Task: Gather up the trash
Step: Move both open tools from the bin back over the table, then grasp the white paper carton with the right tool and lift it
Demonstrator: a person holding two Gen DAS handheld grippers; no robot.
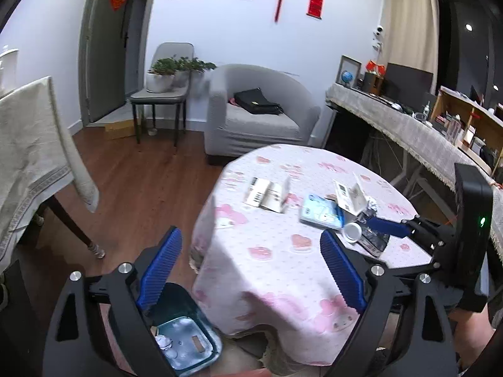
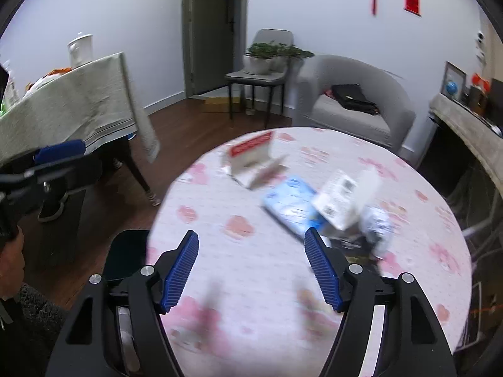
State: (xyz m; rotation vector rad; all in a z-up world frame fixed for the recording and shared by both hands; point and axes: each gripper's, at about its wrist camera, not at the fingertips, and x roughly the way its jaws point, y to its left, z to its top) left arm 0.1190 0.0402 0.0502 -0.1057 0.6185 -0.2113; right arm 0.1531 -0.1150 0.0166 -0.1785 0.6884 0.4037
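Observation:
A round table with a pink-patterned cloth (image 1: 283,267) (image 2: 251,282) carries the trash. A flattened white carton (image 1: 267,193) (image 2: 254,160) lies near the far side. A light blue wipes packet (image 1: 320,212) (image 2: 289,204), a white box (image 1: 350,196) (image 2: 342,199), a small white cup (image 1: 352,232) and crumpled dark and silvery wrappers (image 1: 374,238) (image 2: 374,229) lie at the right. My left gripper (image 1: 251,267) is open and empty over the table's near left edge. My right gripper (image 2: 251,270) is open and empty over the table's near side; it shows in the left wrist view (image 1: 389,226) beside the wrappers.
A dark bin with a bag (image 1: 185,342) stands on the floor by the table's left side and holds some pale scraps. A cloth-covered dining table (image 1: 31,157) is at the left. A grey armchair (image 1: 257,116), a chair with plants (image 1: 163,94) and a long cluttered sideboard (image 1: 424,135) stand beyond.

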